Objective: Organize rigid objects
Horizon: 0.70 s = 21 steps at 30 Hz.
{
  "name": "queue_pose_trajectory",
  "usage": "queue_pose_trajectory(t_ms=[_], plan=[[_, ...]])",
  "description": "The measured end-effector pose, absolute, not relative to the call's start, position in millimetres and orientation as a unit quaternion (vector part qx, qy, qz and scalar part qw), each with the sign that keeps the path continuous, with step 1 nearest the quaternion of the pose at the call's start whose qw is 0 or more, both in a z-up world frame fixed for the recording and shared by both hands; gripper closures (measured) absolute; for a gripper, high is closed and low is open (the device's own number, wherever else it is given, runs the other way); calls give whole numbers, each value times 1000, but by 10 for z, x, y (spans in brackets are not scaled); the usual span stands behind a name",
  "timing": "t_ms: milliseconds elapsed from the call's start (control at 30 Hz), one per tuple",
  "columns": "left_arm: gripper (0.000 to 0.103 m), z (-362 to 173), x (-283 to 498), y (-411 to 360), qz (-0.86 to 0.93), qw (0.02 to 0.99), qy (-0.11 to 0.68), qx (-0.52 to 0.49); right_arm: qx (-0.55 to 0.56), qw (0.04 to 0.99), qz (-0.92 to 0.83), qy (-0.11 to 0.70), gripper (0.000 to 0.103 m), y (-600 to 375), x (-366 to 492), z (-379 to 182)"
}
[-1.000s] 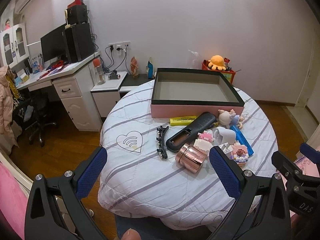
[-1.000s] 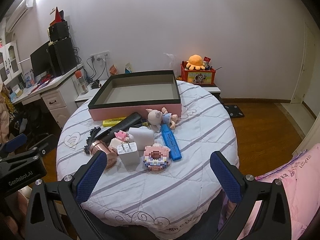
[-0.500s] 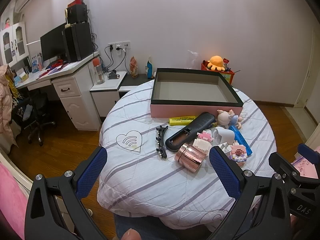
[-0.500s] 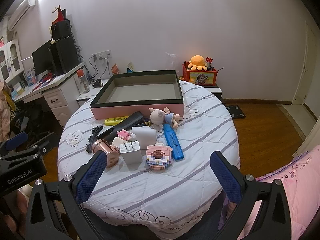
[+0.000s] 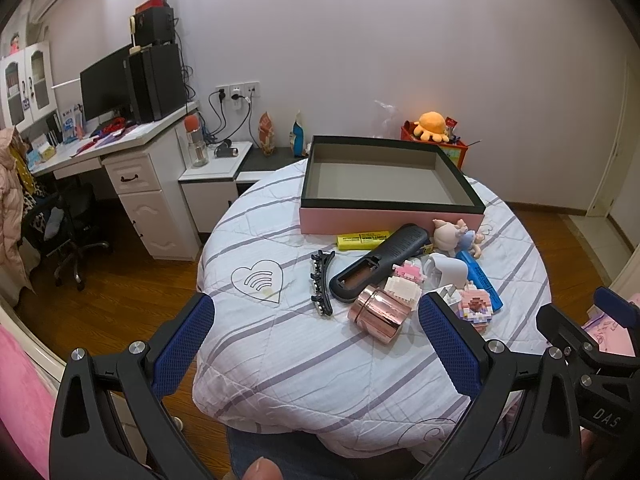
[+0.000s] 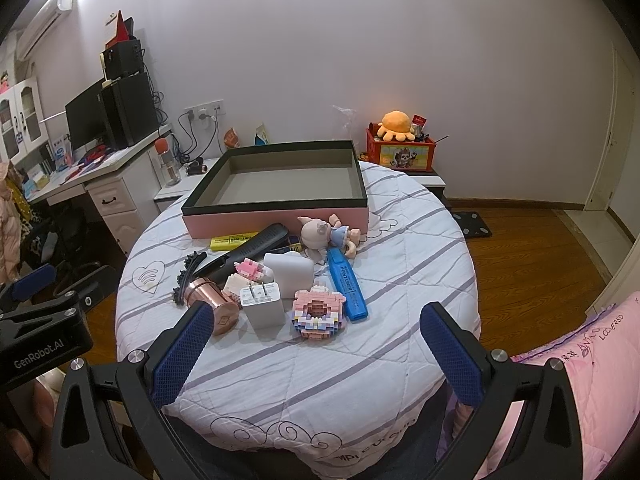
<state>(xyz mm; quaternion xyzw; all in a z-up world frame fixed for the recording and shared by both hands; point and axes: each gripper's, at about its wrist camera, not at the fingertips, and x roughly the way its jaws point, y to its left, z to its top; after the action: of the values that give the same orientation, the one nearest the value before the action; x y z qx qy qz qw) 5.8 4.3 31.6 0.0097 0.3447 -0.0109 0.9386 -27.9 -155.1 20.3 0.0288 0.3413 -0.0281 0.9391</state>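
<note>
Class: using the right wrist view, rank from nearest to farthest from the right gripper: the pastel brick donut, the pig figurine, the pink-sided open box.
1. Pastel brick donut, just ahead of the right gripper.
2. Pig figurine, mid-table.
3. Pink-sided open box, far side.

On the table (image 6: 420,216) in front of you, the box (image 6: 276,216) sits at the far side. Just before its near wall lie the highlighter (image 6: 234,241), remote (image 6: 248,254) and pig doll (image 6: 324,234). Nearer you, left to right: hair clip (image 5: 321,282), metal cup (image 6: 212,304), charger (image 6: 262,306), brick donut (image 6: 318,314), and marker (image 6: 347,284). The desk (image 5: 120,152) stands far left.
</note>
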Motion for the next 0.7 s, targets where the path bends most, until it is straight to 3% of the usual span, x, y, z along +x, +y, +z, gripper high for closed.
queue_pose_trajectory(t_ms=[700], plan=[[0,8,229,99,-16,928,372,4,23,929,-22,369,0,-1602,-141,-9]])
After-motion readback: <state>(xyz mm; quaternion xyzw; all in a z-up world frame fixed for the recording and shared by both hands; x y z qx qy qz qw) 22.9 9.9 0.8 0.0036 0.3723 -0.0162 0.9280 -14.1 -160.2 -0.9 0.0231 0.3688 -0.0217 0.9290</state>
